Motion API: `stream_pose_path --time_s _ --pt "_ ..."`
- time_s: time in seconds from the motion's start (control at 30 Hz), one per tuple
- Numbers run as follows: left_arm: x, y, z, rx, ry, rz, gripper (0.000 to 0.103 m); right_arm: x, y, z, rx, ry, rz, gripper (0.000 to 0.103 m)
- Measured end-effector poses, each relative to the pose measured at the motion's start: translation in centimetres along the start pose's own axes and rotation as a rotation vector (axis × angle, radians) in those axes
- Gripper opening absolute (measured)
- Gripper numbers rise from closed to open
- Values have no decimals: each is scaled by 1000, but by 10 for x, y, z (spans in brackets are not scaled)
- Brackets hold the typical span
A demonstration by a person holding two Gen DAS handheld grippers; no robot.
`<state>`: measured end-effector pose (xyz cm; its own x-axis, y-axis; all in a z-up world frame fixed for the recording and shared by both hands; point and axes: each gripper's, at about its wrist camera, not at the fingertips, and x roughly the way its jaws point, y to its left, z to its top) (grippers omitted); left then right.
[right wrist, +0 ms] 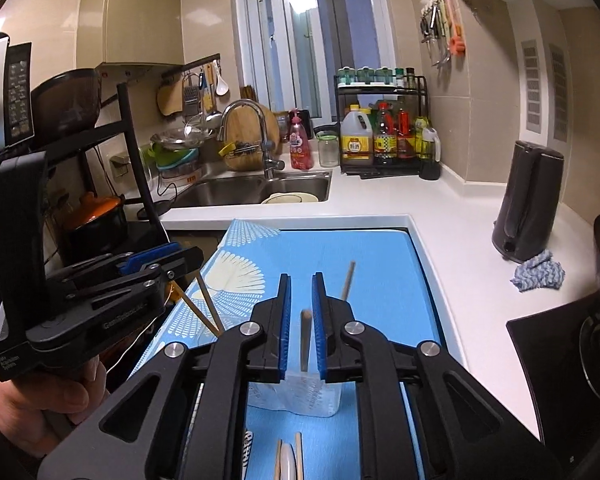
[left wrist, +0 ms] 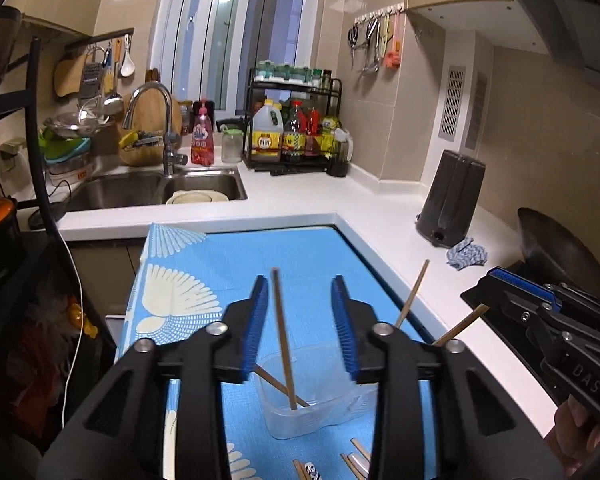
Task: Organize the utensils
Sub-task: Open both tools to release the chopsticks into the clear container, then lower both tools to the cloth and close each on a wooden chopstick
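Observation:
A clear plastic container [left wrist: 300, 412] stands on the blue patterned mat [left wrist: 236, 264] and holds several wooden chopsticks [left wrist: 282, 336] that lean out of it. My left gripper [left wrist: 300, 312] is open, above the container, with one chopstick rising between its fingers without touching them. My right gripper [right wrist: 301, 320] hovers over the same container [right wrist: 296, 396], its jaws a little apart around a chopstick [right wrist: 305, 340] that they do not clamp. More chopsticks and a spoon [right wrist: 288, 460] lie on the mat in front of the container.
A white counter [left wrist: 380, 216] wraps around the mat. A sink [left wrist: 148, 188] with a plate is at the back left, a bottle rack [left wrist: 296, 128] behind, a dark kettle [left wrist: 450, 200] and a rag [left wrist: 466, 254] at right, a stove with a wok [left wrist: 556, 252] at far right.

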<state>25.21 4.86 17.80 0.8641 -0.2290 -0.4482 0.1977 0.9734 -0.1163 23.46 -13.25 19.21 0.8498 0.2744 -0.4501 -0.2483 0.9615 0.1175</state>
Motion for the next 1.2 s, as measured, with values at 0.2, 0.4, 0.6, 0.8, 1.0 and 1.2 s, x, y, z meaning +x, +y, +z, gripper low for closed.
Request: stream_pose_path --time_s 0.2,0.4,0.6,0.8,1.0,1.2 --pt "-47 -4 2 -3 -83 19 39 -41 -6 0 19 -49 -15 25" --pt "-92 -4 -39 -27 -111 49 39 -91 -9 -34 31 -99 -21 25" --pt "-102 -13 -133 3 -35 91 39 -113 -14 -104 34 -67 -43 26" --pt "-98 -20 -219 -37 65 66 31 -115 -14 -185 49 0 -39 22" --pt "-103 -27 -280 -149 128 88 20 -102 -23 -251 78 94 -48 19" --pt "-118 -47 -296 -109 86 98 20 -97 -24 -279 65 149 -25 20"
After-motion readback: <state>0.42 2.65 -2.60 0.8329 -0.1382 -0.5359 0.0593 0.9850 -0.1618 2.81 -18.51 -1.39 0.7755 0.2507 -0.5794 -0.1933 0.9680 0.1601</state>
